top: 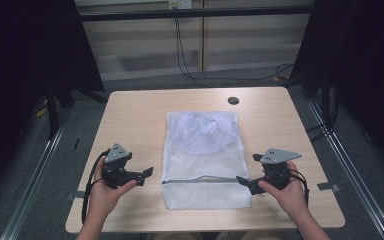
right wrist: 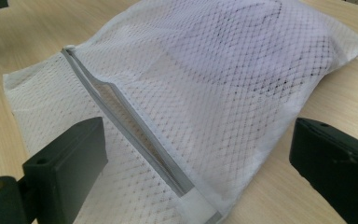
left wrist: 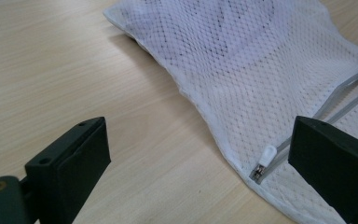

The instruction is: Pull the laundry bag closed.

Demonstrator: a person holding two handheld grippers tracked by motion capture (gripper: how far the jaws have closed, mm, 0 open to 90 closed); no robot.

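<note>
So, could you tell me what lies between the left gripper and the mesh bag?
Bare tabletop only, seen in the high view: the left gripper sits just beside the mesh bag.

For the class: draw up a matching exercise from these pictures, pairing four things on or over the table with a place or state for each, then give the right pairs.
Things:
1. mesh laundry bag
2. zip pull
3. left gripper
4. round dark hole

Places or states:
A. in the tabletop beyond the bag
B. lying flat mid-table
C. at the zip's end nearest the left gripper
D. jaws open, beside the bag's left edge

Pairs: 1-B, 2-C, 3-D, 4-A
</note>
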